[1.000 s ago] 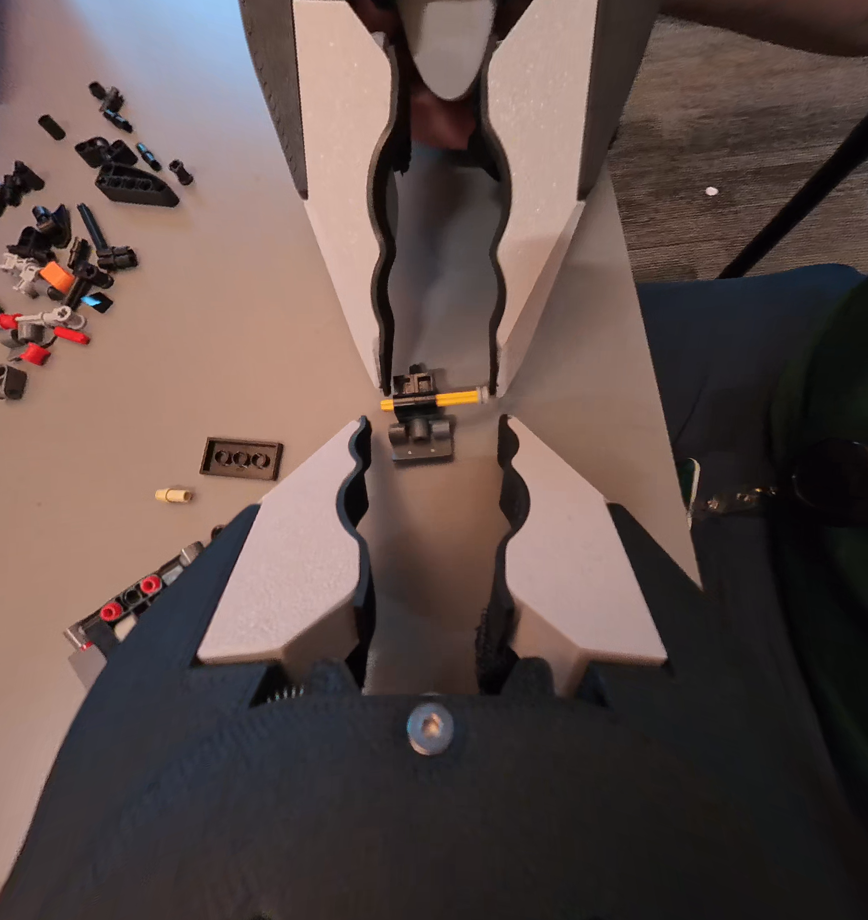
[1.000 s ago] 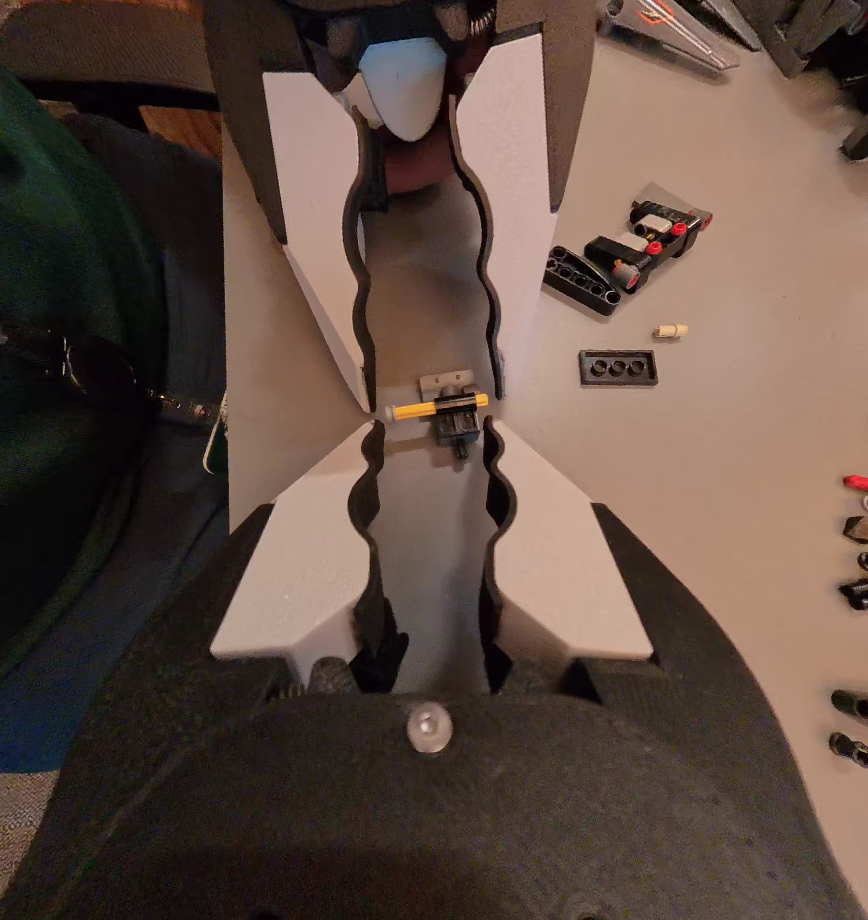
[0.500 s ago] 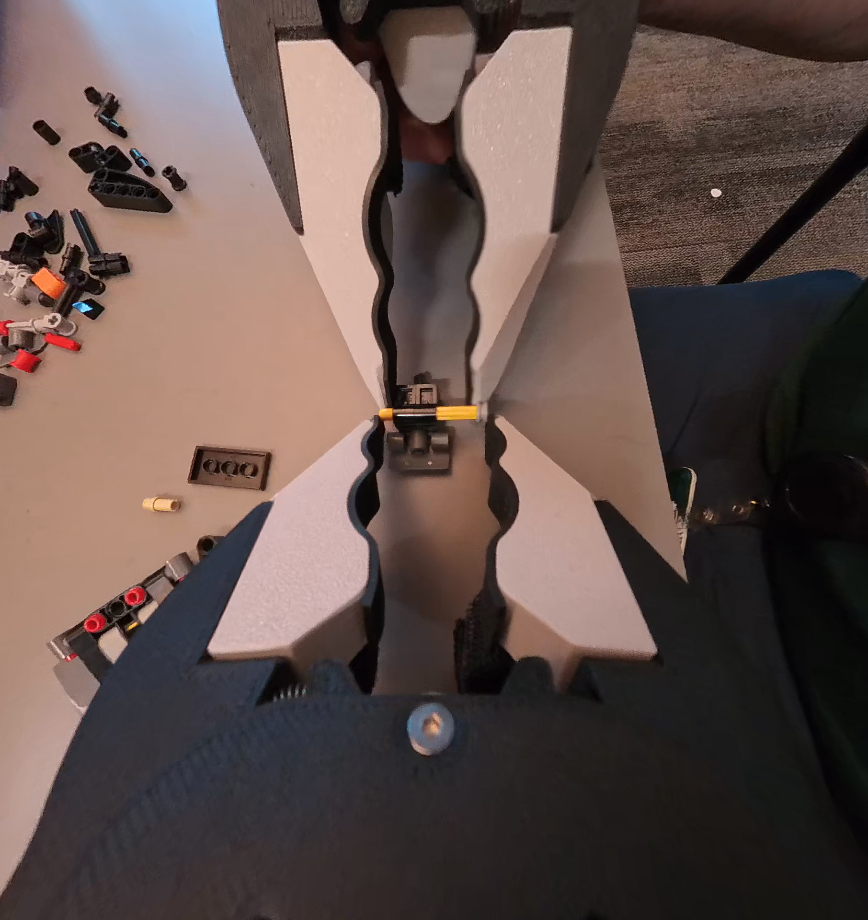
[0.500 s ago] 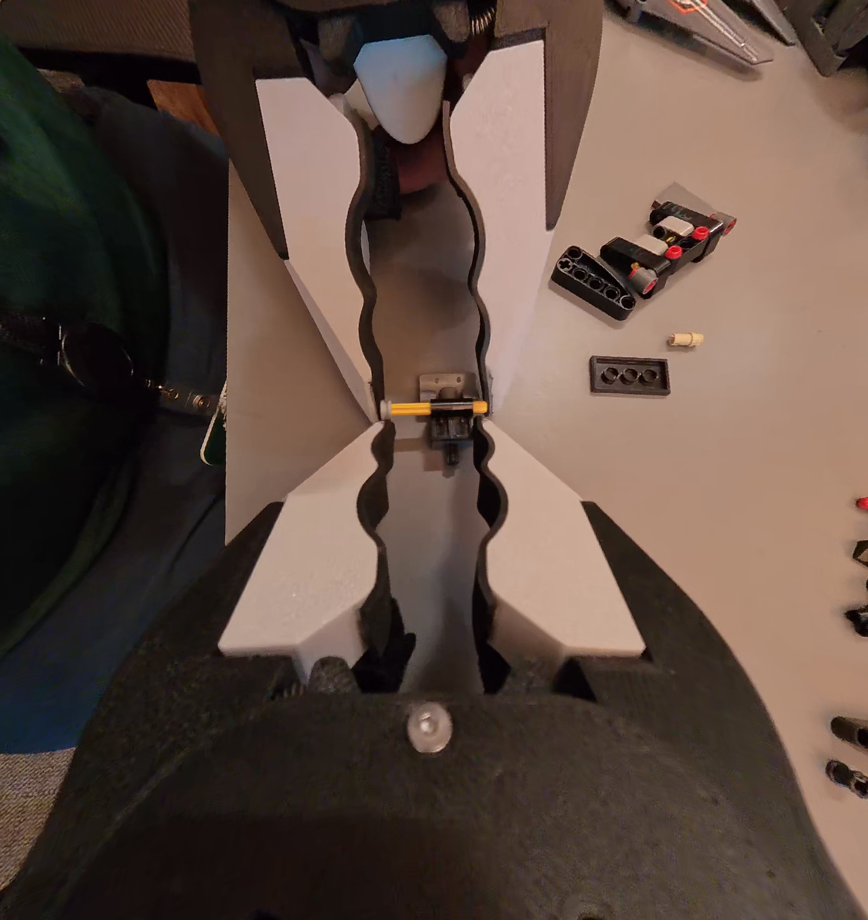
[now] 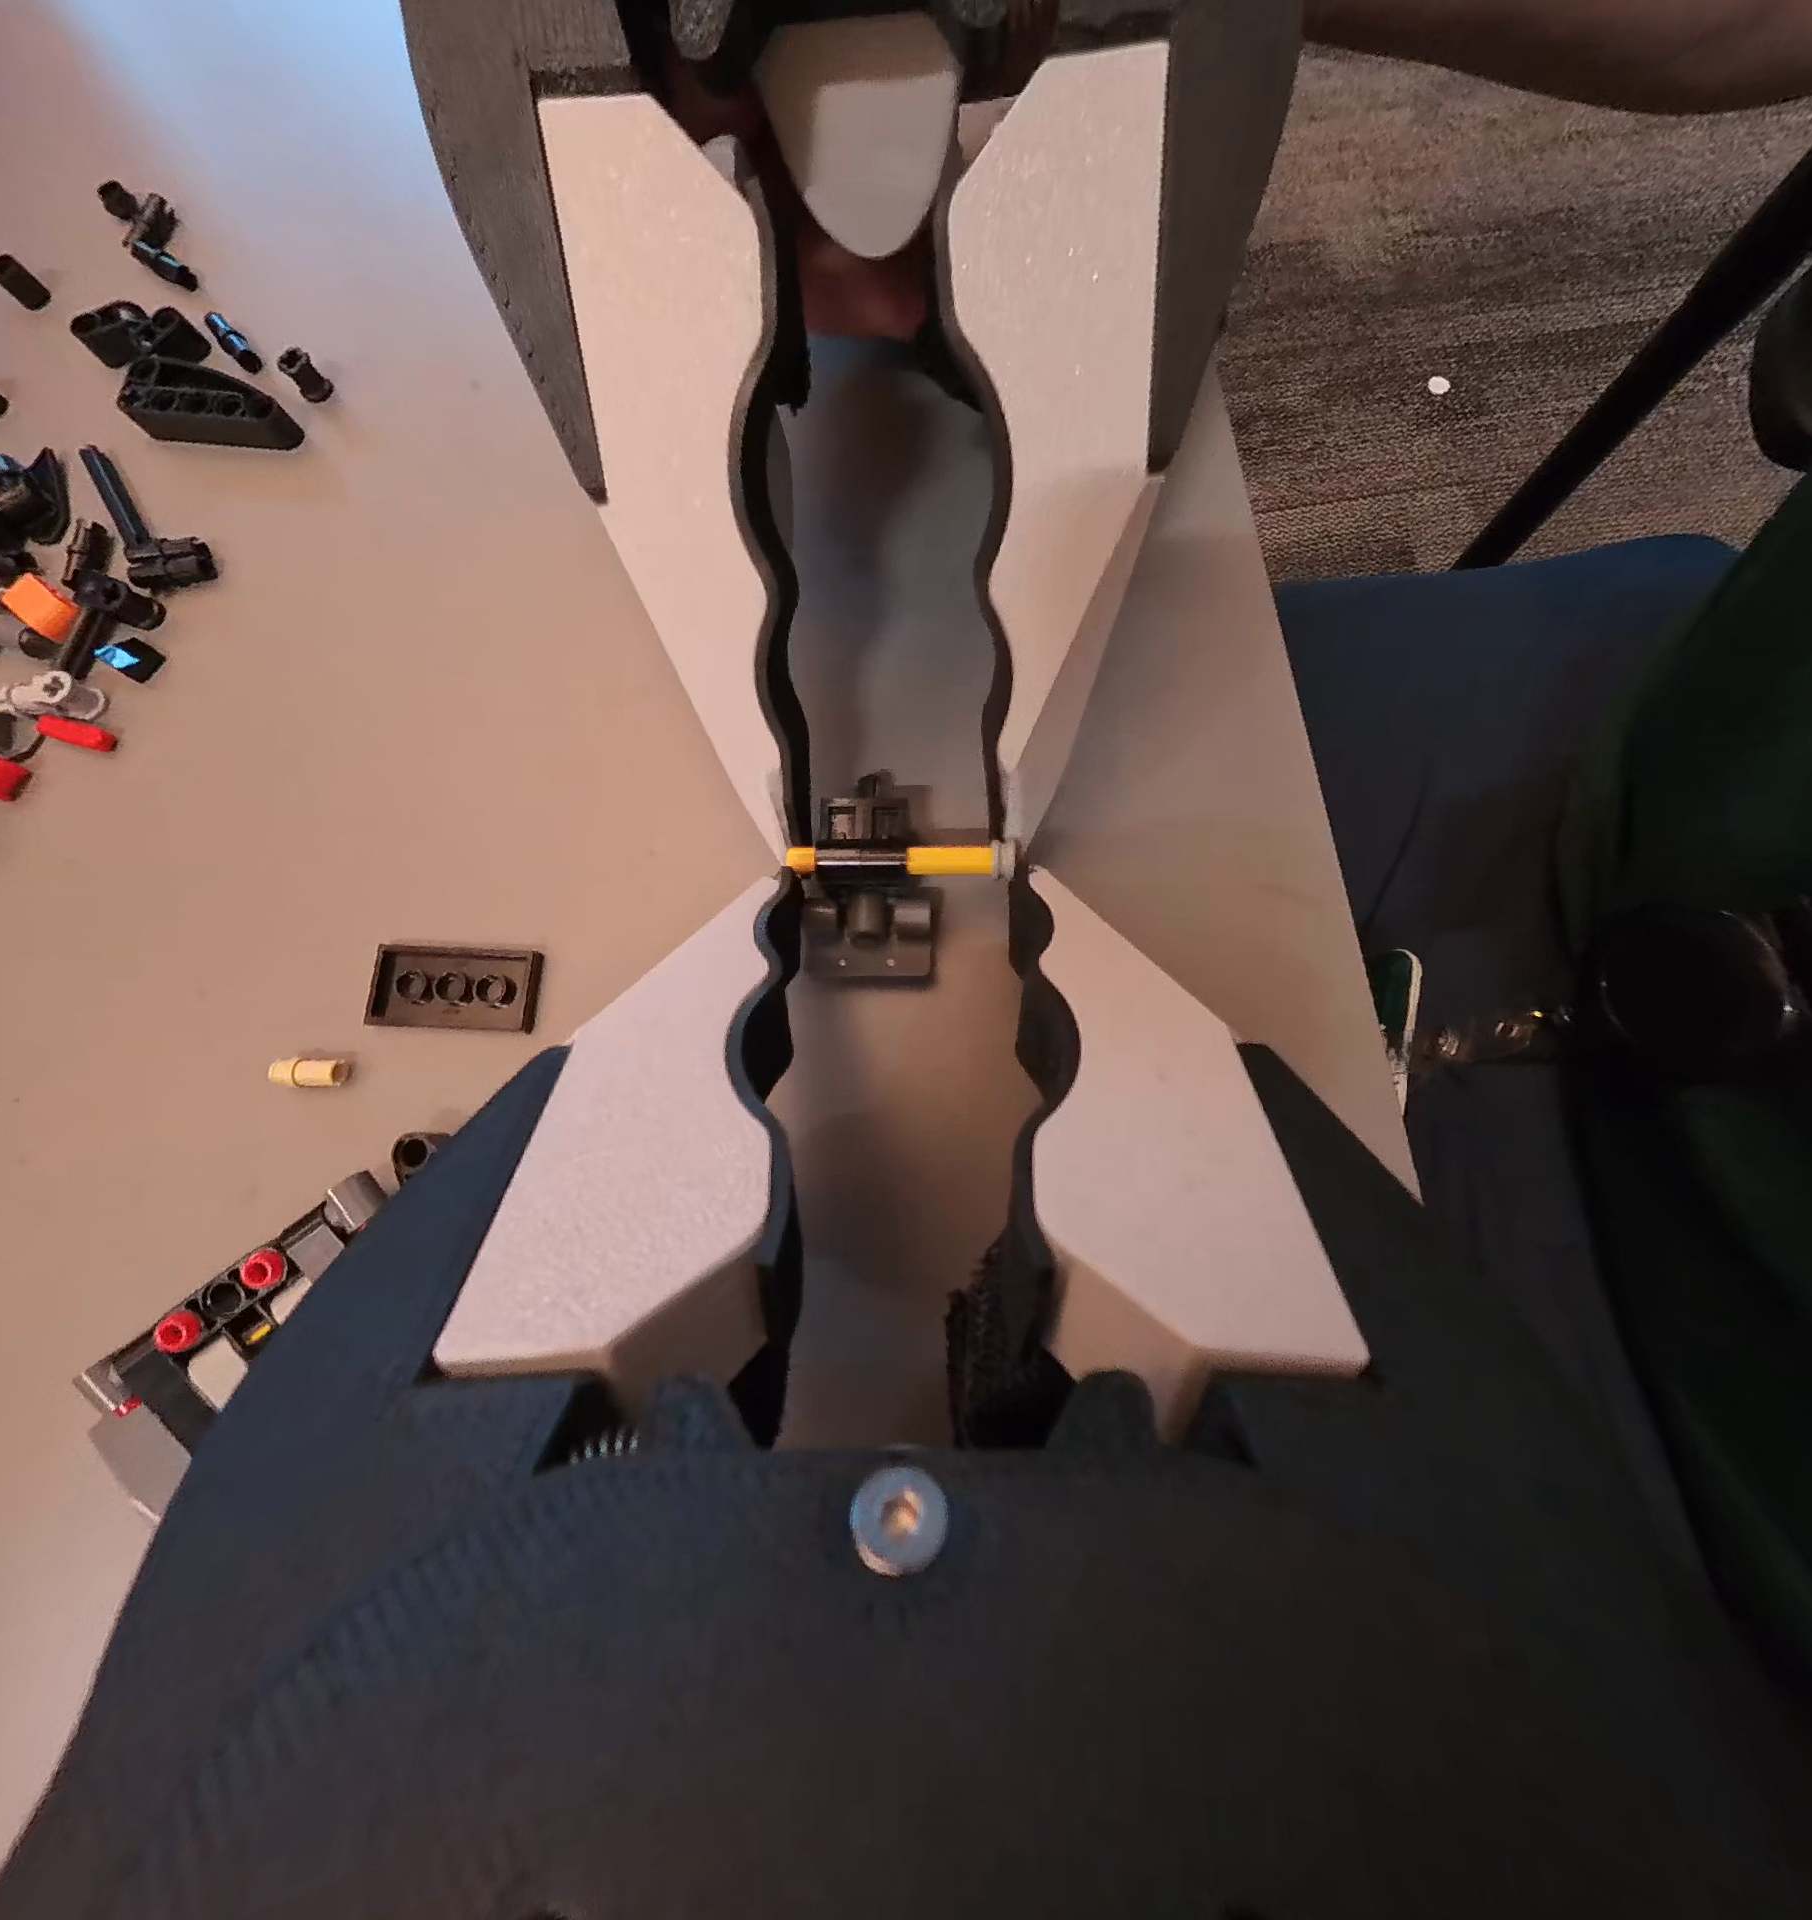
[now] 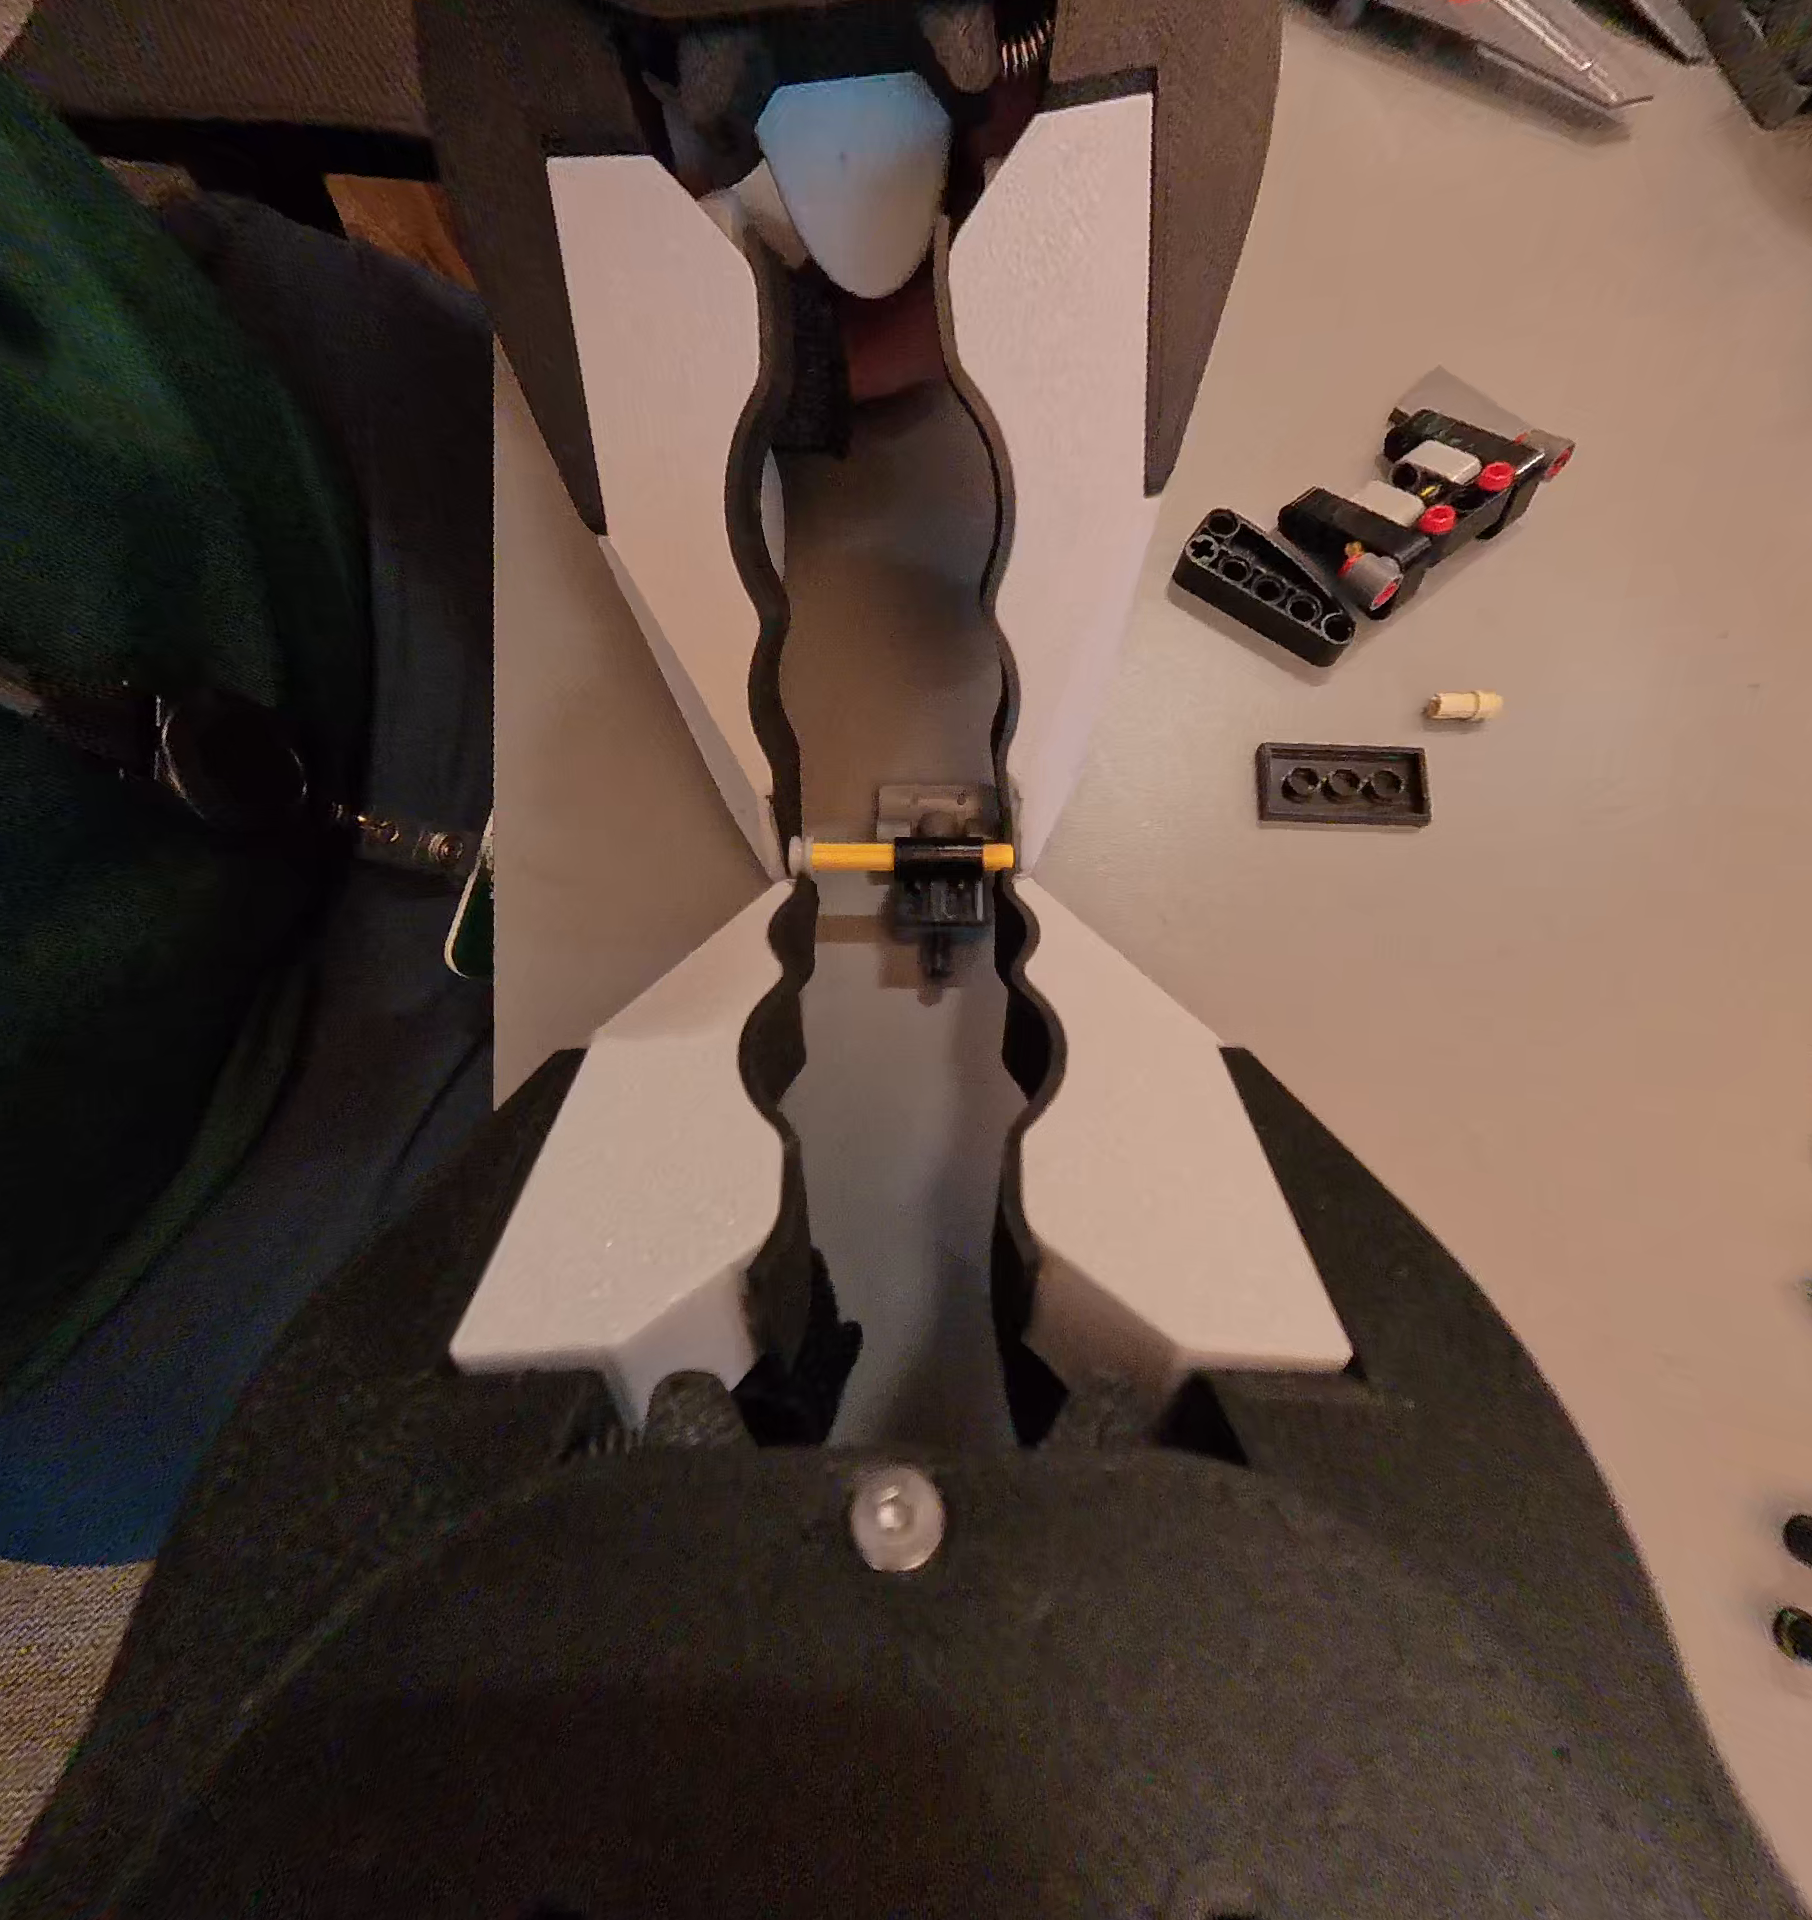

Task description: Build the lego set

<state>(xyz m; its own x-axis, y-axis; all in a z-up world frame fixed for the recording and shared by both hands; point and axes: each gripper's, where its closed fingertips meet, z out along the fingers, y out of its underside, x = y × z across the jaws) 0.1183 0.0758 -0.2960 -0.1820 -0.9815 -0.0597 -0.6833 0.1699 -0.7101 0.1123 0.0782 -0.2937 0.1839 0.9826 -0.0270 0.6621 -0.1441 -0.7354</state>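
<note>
Between tips: left tool [image 5: 897, 868] and right tool [image 6: 897, 868] pinch yellow axle [image 5: 949, 859] lengthwise.
Risk: squeeze pops axle onto tabletop [image 5: 362, 727], toward 9 o'clock.

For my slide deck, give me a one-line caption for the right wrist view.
Two claws meet tip to tip around a yellow axle carrying a black connector, loose parts on the table.

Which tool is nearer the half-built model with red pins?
Left. The left tool lies right alongside the model; the right tool points toward it from farther off.
</note>
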